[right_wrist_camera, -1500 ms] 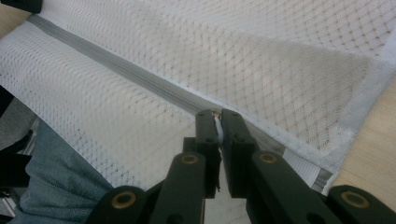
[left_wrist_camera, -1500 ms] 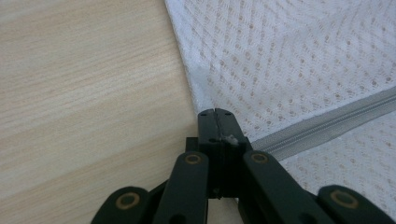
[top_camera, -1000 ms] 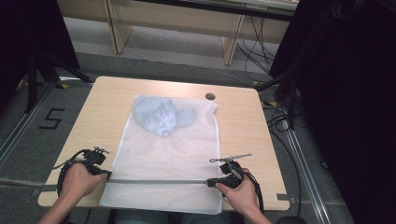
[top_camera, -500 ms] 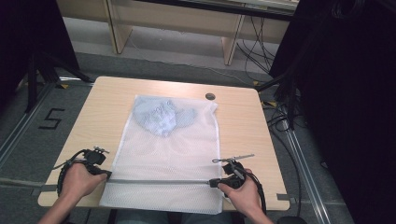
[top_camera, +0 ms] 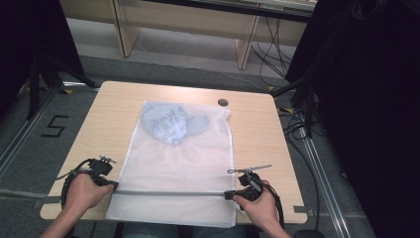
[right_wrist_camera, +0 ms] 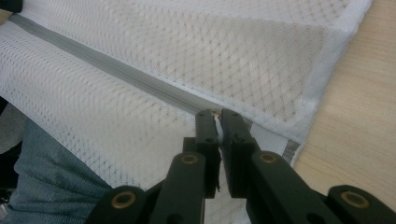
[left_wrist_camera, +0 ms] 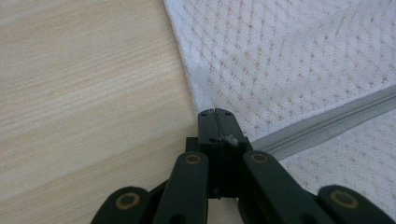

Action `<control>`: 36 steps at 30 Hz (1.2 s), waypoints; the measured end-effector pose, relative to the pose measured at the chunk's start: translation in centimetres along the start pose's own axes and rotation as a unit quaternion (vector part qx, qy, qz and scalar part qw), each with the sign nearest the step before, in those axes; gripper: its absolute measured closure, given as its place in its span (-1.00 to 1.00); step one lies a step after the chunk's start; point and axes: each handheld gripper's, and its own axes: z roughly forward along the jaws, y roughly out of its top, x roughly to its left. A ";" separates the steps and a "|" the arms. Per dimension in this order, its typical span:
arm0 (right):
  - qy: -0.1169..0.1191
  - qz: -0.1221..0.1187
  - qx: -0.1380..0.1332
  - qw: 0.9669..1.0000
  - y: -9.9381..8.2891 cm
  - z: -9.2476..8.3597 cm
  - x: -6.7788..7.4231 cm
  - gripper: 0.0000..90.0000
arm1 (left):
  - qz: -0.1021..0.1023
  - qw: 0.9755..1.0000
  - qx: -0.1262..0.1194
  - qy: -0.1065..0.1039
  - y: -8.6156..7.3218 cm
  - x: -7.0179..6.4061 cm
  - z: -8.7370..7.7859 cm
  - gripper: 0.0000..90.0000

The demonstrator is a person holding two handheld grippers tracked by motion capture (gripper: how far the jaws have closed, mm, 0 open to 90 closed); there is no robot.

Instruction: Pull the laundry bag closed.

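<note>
1. Here, the left tool (left_wrist_camera: 215,114) has its jaws pressed together on the end of the grey zipper (left_wrist_camera: 322,128), at the near left edge of the white mesh laundry bag (left_wrist_camera: 289,60).
2. The right tool (right_wrist_camera: 215,115) is closed to a narrow slit on a small pale part at the zipper's other end, judged to be the slider pull; it is too small to tell for certain.
3. In the high view the left tool (top_camera: 113,184) and right tool (top_camera: 229,194) sit at opposite ends of the zipper (top_camera: 168,193), which runs straight and taut across the bag (top_camera: 198,158) near the front edge of the table (top_camera: 257,129).
4. A bluish garment (top_camera: 171,123) lies bunched inside the far end of the bag.
5. Step in hand, as judged: working the zipper with one end anchored.
6. The next move calls for the left tool to hold firm while the right draws the pull along the zipper line, low and level, without lifting the mesh.
</note>
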 end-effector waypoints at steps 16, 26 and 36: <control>-0.011 0.020 0.004 1.000 -0.4 -0.1 -1.1 0.93 | -0.029 1.000 -0.003 -0.005 -0.1 -0.3 0.1 1.00; -0.011 0.019 0.012 1.000 -0.8 -0.2 -1.8 0.93 | -0.028 1.000 -0.002 -0.005 -0.1 -0.3 0.1 1.00; -0.005 0.025 0.017 1.000 -0.9 -0.1 -2.0 0.93 | -0.028 1.000 -0.002 -0.006 -0.1 -0.3 0.1 1.00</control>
